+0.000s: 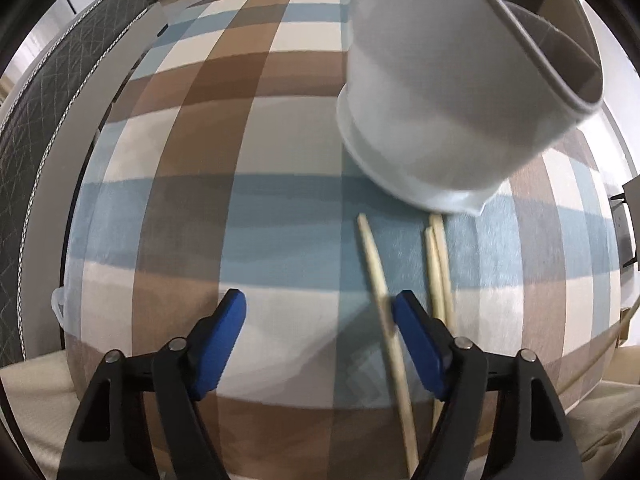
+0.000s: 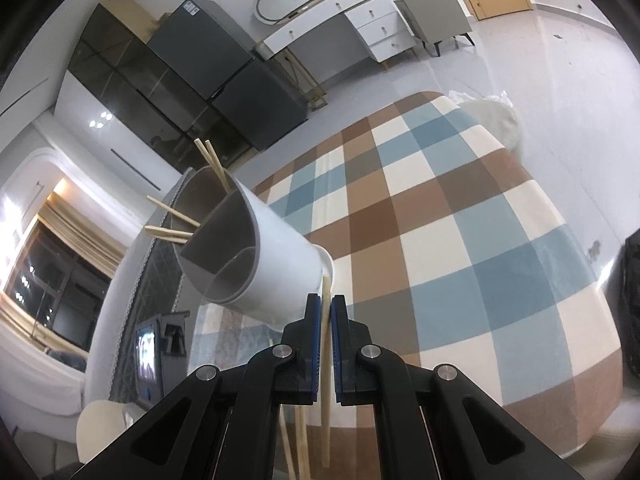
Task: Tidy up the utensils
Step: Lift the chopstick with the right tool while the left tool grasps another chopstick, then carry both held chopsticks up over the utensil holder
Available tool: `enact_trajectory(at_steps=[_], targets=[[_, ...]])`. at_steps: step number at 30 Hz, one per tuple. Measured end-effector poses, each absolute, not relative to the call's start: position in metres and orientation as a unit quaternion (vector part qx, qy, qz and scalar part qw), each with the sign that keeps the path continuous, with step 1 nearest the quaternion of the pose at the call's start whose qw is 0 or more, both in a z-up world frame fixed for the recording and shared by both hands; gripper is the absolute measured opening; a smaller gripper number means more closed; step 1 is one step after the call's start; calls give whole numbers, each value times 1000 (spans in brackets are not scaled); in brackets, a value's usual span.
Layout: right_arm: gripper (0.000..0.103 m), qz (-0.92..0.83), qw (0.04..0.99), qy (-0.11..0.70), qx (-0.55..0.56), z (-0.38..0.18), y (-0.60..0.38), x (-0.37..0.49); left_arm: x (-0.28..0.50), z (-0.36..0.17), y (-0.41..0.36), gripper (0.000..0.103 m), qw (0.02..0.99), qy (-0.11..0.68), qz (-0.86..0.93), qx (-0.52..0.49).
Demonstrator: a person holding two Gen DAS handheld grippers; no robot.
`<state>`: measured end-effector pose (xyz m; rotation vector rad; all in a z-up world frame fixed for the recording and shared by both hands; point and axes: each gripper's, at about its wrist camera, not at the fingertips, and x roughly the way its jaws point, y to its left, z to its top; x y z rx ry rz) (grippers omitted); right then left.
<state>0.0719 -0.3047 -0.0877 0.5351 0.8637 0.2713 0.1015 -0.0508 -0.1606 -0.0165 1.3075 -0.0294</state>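
done: four chopsticks in holder (image 2: 256, 256) | right gripper (image 2: 326, 308) clamped on chopstick (image 2: 326, 360) | left gripper (image 1: 318, 312) apart, empty | left: three chopsticks (image 1: 436, 264) near holder on cloth (image 1: 200, 160)

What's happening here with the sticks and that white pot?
A person is tidying chopsticks into a white utensil holder on a checked tablecloth, using a hand-held gripper in each hand. The right gripper is shut on one chopstick close beside the holder. Several chopsticks already poke out of the holder's top. The left gripper is open and holds nothing; loose chopsticks lie on the cloth just ahead of it, below the holder's base.
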Motion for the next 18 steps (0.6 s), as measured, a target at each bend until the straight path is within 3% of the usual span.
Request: enact_trajectory(at_steps=[2, 5, 6, 7, 12, 18], targets=[[4, 128, 865, 413, 255, -88, -305, 73, 108, -159, -56, 63, 797, 603, -19, -5], [4, 126, 865, 414, 254, -89, -304, 74, 110, -154, -66, 35, 804, 594, -26, -2], [4, 126, 865, 415, 253, -89, -304, 75, 111, -152, -69, 13, 807, 590, -32, -2], [4, 125, 866, 415, 250, -88, -302, 75, 112, -152, -71, 2, 808, 587, -44, -8], [4, 128, 875, 407, 228, -82, -293, 72, 110, -144, -65, 0, 817, 572, -64, -41], [4, 138, 890, 389, 192, -70, -275, 59, 85, -99, -47, 0, 850, 513, -88, -80]])
